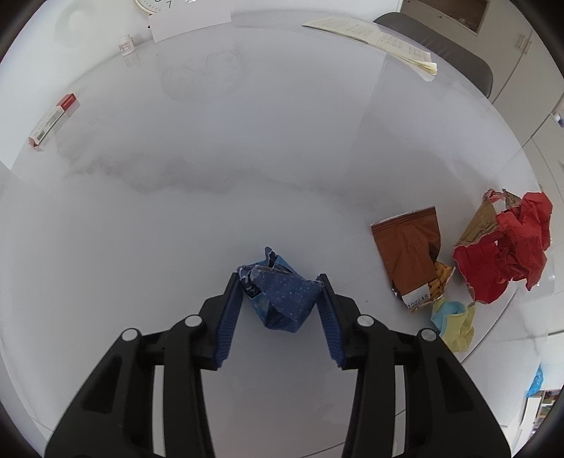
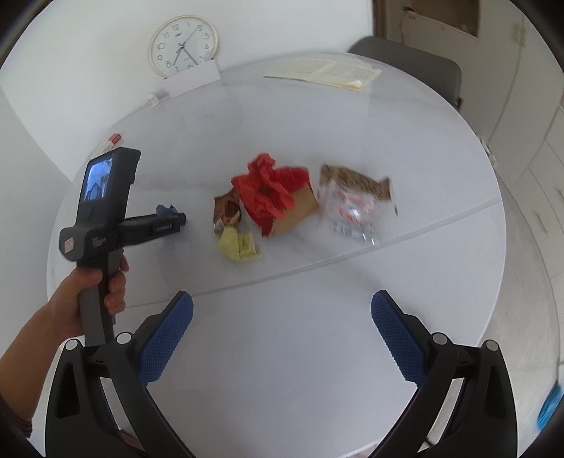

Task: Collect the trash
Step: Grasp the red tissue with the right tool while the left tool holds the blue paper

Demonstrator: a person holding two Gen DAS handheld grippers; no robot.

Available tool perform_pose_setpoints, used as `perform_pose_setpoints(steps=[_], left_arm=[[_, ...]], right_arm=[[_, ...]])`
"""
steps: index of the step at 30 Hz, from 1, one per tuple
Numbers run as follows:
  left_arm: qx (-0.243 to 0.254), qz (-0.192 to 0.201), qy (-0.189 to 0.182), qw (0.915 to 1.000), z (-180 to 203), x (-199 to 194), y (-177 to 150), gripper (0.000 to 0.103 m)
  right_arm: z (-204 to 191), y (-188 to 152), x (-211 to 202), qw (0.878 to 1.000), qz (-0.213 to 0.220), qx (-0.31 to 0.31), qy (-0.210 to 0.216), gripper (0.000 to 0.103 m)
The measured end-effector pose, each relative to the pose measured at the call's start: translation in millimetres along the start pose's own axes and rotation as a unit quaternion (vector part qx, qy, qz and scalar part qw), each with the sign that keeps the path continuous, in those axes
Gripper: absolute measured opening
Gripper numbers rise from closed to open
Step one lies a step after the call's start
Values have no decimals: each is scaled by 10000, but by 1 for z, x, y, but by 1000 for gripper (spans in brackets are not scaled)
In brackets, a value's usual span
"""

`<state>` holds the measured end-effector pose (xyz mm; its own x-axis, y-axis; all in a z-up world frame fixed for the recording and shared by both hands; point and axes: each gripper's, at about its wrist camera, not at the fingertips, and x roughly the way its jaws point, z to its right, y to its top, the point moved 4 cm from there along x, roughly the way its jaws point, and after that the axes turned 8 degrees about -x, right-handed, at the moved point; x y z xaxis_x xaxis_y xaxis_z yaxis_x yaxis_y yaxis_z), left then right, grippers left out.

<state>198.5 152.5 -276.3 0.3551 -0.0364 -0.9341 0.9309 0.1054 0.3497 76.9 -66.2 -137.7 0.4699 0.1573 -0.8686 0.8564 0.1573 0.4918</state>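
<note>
My left gripper point(image 1: 280, 283) is closed on a crumpled blue dotted wrapper point(image 1: 282, 296), both pads touching its sides, low over the white round table point(image 1: 211, 197). To its right lie a brown snack bag point(image 1: 410, 253), crumpled red paper on brown cardboard point(image 1: 507, 246) and a yellow-and-blue wad point(image 1: 454, 324). In the right wrist view my right gripper point(image 2: 282, 310) is open and empty above the table's near part. The left gripper point(image 2: 172, 216) with the blue wrapper point(image 2: 165, 209) shows there, left of the brown bag point(image 2: 227, 211), red paper point(image 2: 268, 190), yellow wad point(image 2: 238, 245) and a clear plastic bag point(image 2: 352, 208).
A red-and-white box point(image 1: 53, 121), a small white jar point(image 1: 126, 44), a white card point(image 1: 190, 17) and an open booklet point(image 1: 373, 38) sit toward the far edge. A wall clock point(image 2: 183, 45) leans behind. A dark chair point(image 2: 409, 67) stands beyond the table.
</note>
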Motion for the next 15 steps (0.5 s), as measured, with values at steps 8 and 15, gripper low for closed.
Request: perform_pose_setpoints(steps=[8, 15], left_arm=[[134, 188, -121, 9997, -2, -30, -4, 41], [-264, 226, -185, 9992, -21, -64, -20, 41]], right_arm=[[-4, 61, 58, 9987, -90, -491, 97, 93], [-15, 81, 103, 9949, -372, -940, -13, 68]])
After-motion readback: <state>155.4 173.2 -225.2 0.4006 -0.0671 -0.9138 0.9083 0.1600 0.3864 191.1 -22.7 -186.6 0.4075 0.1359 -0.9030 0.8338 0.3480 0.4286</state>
